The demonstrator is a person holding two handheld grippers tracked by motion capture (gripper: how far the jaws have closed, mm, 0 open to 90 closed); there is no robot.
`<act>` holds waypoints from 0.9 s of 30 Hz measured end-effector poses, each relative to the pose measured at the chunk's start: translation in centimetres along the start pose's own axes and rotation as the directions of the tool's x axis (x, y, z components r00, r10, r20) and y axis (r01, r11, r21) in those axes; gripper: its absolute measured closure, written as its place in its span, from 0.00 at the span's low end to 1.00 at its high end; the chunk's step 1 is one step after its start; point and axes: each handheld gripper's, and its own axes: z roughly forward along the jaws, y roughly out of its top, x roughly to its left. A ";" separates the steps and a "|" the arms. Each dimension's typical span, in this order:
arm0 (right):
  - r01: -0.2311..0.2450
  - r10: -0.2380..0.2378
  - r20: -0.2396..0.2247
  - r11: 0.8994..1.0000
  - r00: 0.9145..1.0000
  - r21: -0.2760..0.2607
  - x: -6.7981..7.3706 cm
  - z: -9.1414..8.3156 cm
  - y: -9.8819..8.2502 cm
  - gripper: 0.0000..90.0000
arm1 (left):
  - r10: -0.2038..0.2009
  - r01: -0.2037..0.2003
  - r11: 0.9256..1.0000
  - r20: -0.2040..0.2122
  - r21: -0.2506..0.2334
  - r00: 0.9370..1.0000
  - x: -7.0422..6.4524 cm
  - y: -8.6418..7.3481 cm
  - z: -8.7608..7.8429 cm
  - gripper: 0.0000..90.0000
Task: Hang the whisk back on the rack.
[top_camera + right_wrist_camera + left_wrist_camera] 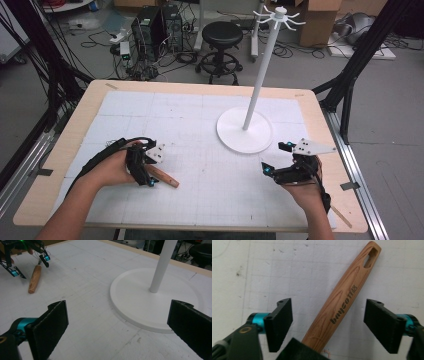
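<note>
From the high view, the desk (65, 150) carries a white gridded mat (200, 150), and a white stand (245, 131) rises from its round base on the far right of it. Down at the near left lies a wooden handle (164, 177), and the left gripper (150, 172) sits right over its left end. The left gripper view gets in close: the handle (342, 297) runs diagonally up between the two fingers (279, 323), a slot cut through its far tip, dark lettering printed along the grain. Both fingers stand wide, clear of the wood on either side, so nothing is gripped. Its near end slips under a black part at the bottom edge.

Over to the right gripper (278, 162), hovering just near of the stand's base. The right gripper view looks across the mat: fingers (51, 325) spread wide, holding nothing, with the base rim (130, 315) lying between and beyond them. Far off at upper left it catches the left gripper (30, 263) poised above the handle (34, 278), whose free end points back this way.
</note>
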 end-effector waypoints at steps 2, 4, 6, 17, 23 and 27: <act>0.001 -0.001 0.000 1.000 1.000 -0.003 0.0 0.0 0.0 0.03 | -0.007 0.007 1.000 -0.010 0.009 1.000 0.1 0.0 0.1 0.31; -0.001 0.001 0.000 1.000 1.000 -0.003 0.0 0.0 0.0 0.03 | -0.011 0.012 1.000 -0.006 0.014 1.000 0.2 -0.1 0.2 0.36; 0.002 -0.002 0.000 1.000 1.000 0.000 0.0 0.0 0.0 0.03 | -0.014 0.014 1.000 -0.005 0.023 1.000 0.3 -0.2 0.2 0.37; 0.002 -0.002 -0.002 1.000 1.000 0.004 0.0 0.1 -0.1 0.03 | -0.036 0.034 0.998 0.032 0.059 0.999 0.5 -0.3 0.5 0.53; 0.002 -0.002 -0.001 1.000 1.000 0.003 0.0 0.1 0.0 0.03 | -0.025 0.022 0.998 0.047 0.057 0.999 0.4 -0.3 0.4 0.57; 0.002 -0.002 -0.002 1.000 1.000 0.004 0.0 0.1 0.0 0.03 | -0.021 0.018 0.998 0.053 0.057 0.998 0.4 -0.3 0.4 0.61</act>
